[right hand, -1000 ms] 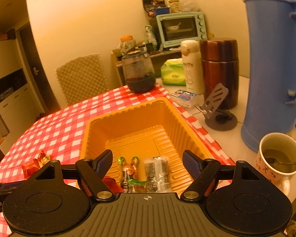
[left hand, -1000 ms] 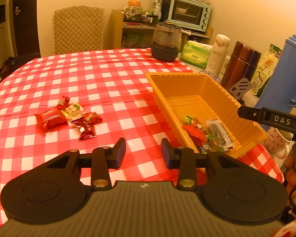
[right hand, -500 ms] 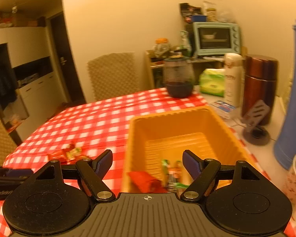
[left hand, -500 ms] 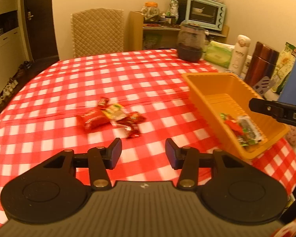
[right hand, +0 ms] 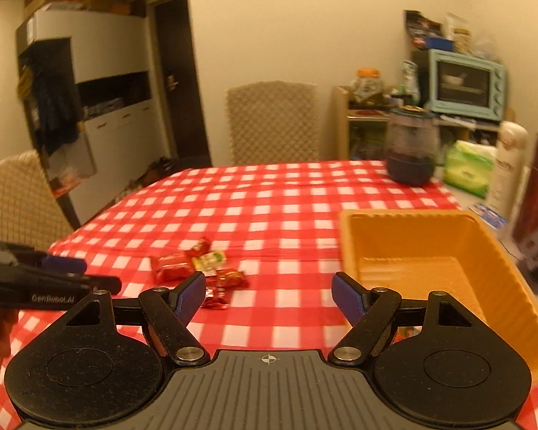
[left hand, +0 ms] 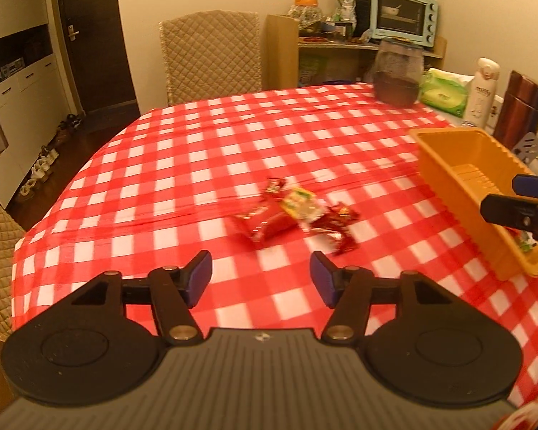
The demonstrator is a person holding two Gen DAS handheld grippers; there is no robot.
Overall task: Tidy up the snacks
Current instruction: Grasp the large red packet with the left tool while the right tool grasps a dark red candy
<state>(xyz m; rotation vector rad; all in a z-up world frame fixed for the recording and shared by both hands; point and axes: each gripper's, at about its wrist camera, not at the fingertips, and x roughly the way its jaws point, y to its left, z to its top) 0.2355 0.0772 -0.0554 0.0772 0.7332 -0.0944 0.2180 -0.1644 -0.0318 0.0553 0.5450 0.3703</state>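
Cream walls point(right hand: 305, 36), quilted chair point(left hand: 211, 53), dark door point(left hand: 89, 36), warm light.

A dark jar point(left hand: 398, 75) stands at the far edge of the checked cloth point(left hand: 233, 136), with a green pack point(left hand: 444, 95), a white flask point(left hand: 482, 91) and a brown flask point(left hand: 520, 109) beside it. Behind are a quilted chair point(left hand: 211, 53) and a blue oven point(left hand: 403, 14) on a wooden shelf point(left hand: 281, 50).

Home dining room: checked tablecloth point(left hand: 233, 136) on table, quilted chair point(left hand: 211, 53), toaster oven point(left hand: 405, 14) on shelf, shoes point(left hand: 43, 165) by door.
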